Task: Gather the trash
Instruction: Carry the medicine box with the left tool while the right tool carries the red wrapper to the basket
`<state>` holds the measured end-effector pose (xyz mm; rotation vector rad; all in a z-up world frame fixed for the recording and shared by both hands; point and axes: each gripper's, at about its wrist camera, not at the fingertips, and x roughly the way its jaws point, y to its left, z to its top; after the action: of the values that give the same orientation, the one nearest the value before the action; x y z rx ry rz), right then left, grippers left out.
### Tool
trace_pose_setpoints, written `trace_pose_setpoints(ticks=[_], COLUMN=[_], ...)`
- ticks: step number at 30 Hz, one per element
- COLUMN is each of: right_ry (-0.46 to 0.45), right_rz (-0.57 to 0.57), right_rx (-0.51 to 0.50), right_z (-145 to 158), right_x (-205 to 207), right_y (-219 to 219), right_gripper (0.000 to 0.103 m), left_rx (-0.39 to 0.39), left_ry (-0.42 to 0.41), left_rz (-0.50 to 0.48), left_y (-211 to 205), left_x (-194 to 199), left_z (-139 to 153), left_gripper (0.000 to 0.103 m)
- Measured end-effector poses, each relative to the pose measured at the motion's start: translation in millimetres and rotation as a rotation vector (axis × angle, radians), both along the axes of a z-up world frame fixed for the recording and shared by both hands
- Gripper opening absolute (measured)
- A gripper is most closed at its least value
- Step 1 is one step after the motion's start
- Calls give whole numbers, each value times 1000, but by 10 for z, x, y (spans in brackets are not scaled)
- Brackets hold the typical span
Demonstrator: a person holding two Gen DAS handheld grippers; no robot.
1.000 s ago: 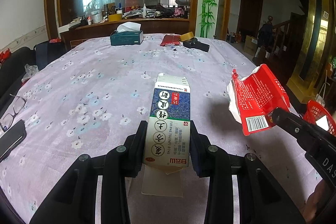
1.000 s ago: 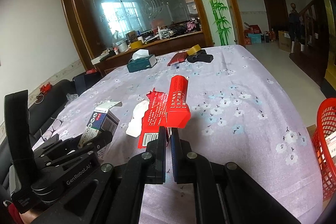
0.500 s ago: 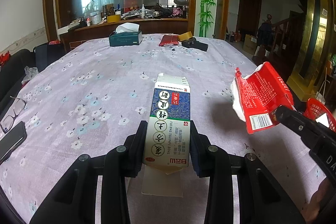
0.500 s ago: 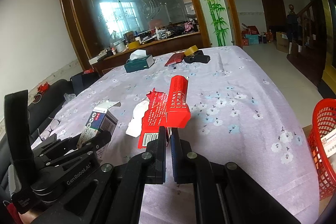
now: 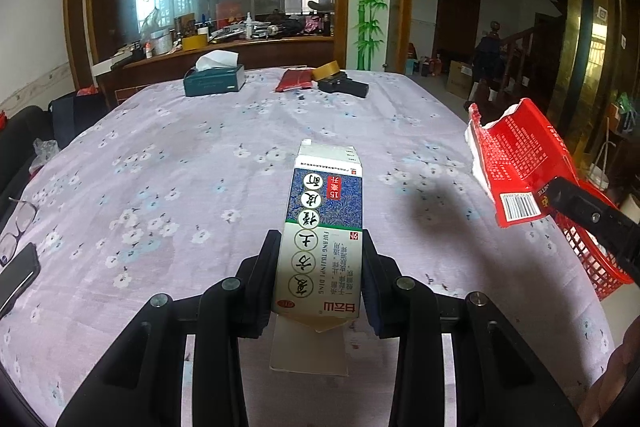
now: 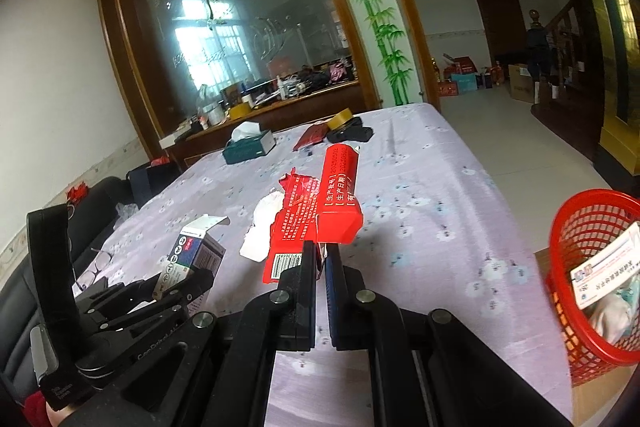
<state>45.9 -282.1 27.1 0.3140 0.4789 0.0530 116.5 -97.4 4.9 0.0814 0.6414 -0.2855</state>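
My left gripper (image 5: 318, 255) is shut on a white and blue medicine carton (image 5: 322, 231), held above the flowered tablecloth (image 5: 160, 187). The same carton (image 6: 192, 261) shows at lower left in the right wrist view, clamped in the left gripper (image 6: 176, 287). My right gripper (image 6: 320, 259) is shut on the bottom edge of a torn red box (image 6: 320, 207) with white lining. That red box (image 5: 516, 167) hangs in the air at the right in the left wrist view, near a red mesh basket (image 5: 592, 259). The basket (image 6: 592, 267) stands off the table's right edge with paper trash inside.
At the table's far end lie a teal tissue box (image 5: 214, 81), a red pouch (image 5: 294, 81), a tape roll (image 5: 326, 71) and a black object (image 5: 346, 87). Glasses (image 5: 18, 223) and a phone (image 5: 16, 277) rest at the left edge. A cardboard box (image 6: 600, 395) sits under the basket.
The right gripper has carried the red box to the right, closer to the red basket, which shows more fully now. The left gripper and its carton have stayed in place.
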Motion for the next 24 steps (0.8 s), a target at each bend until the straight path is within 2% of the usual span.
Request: trace_pose_setpoints(ticks=[24], right_ry=[-34], right_rz=[-113], right_rx=[52], right_z=[12], right_x=[-429], right_y=[-544], right_gripper=[5], left_rx=[44], left_ry=[-25], left_rz=[-92], left_y=[-500], left_x=[-168], left_z=[87], left_gripper=[35])
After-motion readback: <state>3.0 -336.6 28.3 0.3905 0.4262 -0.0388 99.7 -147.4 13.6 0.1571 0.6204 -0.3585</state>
